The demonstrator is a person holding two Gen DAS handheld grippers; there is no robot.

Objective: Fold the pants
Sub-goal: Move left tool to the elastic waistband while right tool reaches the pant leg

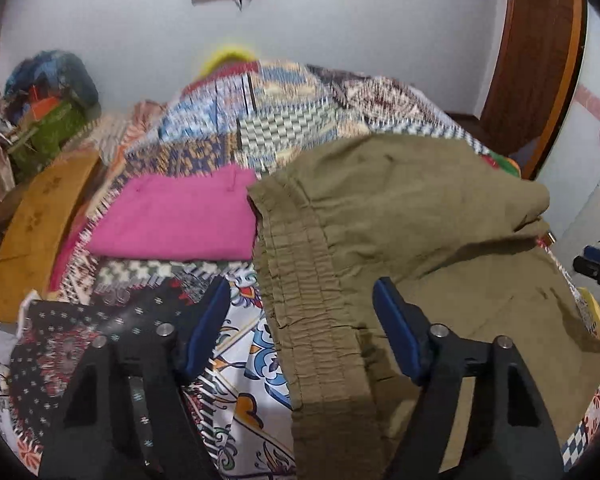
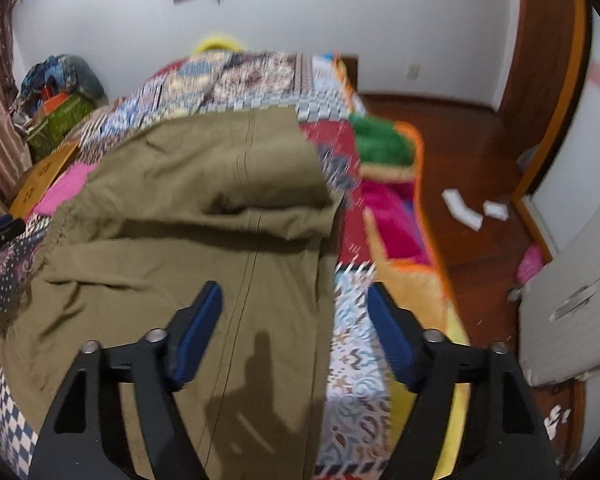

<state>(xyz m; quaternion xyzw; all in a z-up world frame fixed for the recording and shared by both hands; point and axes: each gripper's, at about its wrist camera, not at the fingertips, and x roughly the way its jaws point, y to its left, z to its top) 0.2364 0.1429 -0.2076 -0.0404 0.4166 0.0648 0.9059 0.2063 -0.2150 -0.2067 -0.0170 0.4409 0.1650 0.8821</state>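
Olive-brown pants (image 1: 420,220) lie on a patchwork bed cover (image 1: 236,344), with their gathered elastic waistband (image 1: 296,280) running toward me. The far part of the pants (image 2: 220,168) is folded back over the near part. My left gripper (image 1: 300,286) hovers open over the waistband edge, one blue pad over the cover and the other over the cloth. My right gripper (image 2: 294,288) is open above the pants' right edge (image 2: 324,280), with nothing pressed between its pads.
A folded pink cloth (image 1: 176,220) and a mustard cloth (image 1: 32,232) lie left of the pants. Clutter (image 1: 52,96) is piled by the far wall. Right of the bed are a wooden floor with white papers (image 2: 460,208), a white appliance (image 2: 572,308) and a brown door (image 1: 532,60).
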